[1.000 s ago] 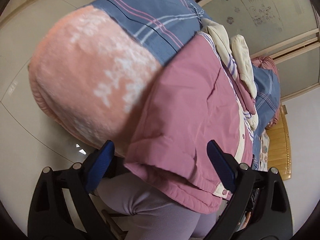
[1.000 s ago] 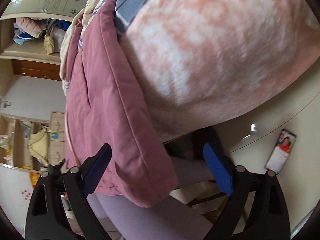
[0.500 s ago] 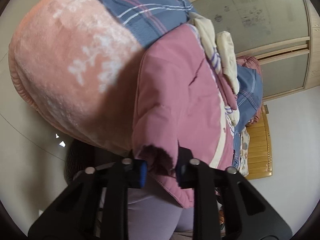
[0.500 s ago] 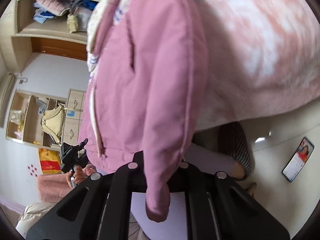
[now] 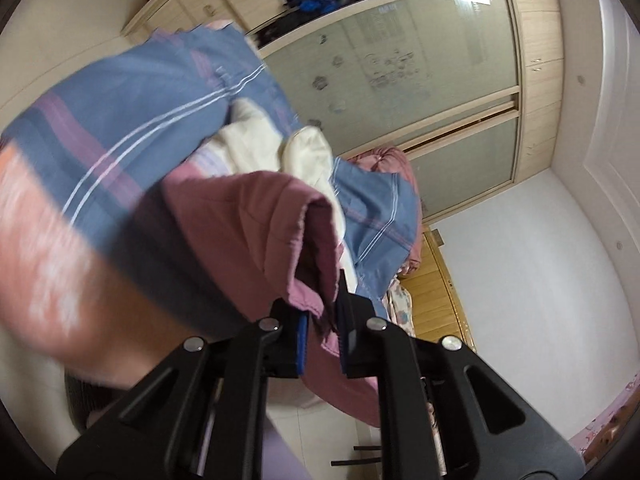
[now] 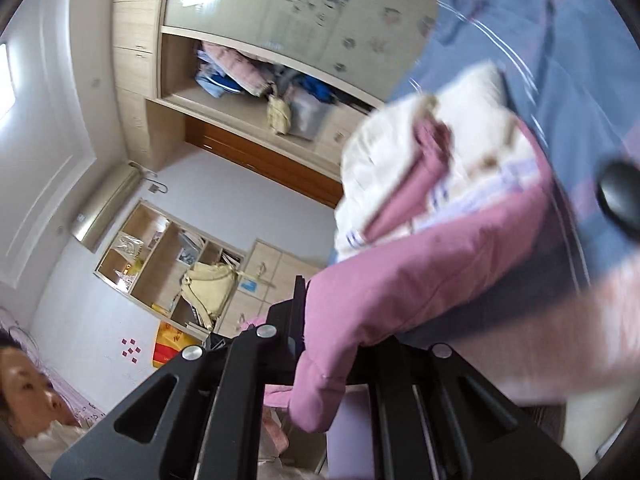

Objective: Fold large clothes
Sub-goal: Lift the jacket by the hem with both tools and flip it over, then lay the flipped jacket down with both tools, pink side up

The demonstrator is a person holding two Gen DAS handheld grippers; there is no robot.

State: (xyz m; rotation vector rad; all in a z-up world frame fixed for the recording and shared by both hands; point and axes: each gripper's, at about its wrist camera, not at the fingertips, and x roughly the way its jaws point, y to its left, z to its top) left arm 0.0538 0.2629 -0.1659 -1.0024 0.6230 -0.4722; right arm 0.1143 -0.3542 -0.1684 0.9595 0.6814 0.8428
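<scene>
A padded pink jacket point(image 5: 248, 224) with cream lining point(image 5: 256, 148) lies over a blue plaid cloth point(image 5: 132, 112). My left gripper point(image 5: 322, 324) is shut on the jacket's hem and lifts it up off the pile. In the right wrist view the same pink jacket point(image 6: 420, 280) hangs from my right gripper point(image 6: 340, 344), which is shut on another part of its edge. The cream lining point(image 6: 400, 152) and blue cloth point(image 6: 540, 40) lie behind it. Both views are blurred by motion.
A fluffy peach blanket point(image 5: 36, 248) is at the left and shows in the right wrist view point(image 6: 580, 332). A wardrobe with frosted doors point(image 5: 420, 80) stands behind. A wooden bed frame point(image 5: 444, 292), wall shelves point(image 6: 172, 264) and a person's face point(image 6: 24, 392) are in sight.
Both grippers, open around the jacket's edge a second ago, shut on it and have since swung upward with it. The views have tilted from the floor toward the wardrobe and walls.
</scene>
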